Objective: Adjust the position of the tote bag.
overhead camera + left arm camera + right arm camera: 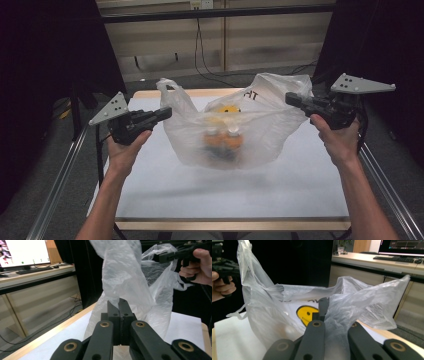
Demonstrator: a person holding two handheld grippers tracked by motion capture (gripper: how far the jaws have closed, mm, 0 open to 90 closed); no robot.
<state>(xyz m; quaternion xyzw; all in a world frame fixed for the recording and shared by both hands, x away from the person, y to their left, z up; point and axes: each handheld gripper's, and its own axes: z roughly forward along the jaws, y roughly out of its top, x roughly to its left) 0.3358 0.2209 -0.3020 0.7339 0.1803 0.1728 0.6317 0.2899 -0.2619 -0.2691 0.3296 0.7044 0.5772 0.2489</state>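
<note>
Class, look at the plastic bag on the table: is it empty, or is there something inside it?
Not empty. Through the thin bag, orange-and-white items show near its bottom in the high view; what they are is too blurred to tell.

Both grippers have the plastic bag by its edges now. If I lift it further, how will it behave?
The plastic bag is thin and crumpled, so it will likely sag and stretch between the left gripper and right gripper rather than keep shape. The orange-capped bottles sit low inside, so the weight probably hangs at the bottom and may swing. The film could slip or tear where pinched.

I count one translucent white plastic bag (235, 127), two orange-capped bottles (222, 137) inside it, and my two black grippers.
</note>
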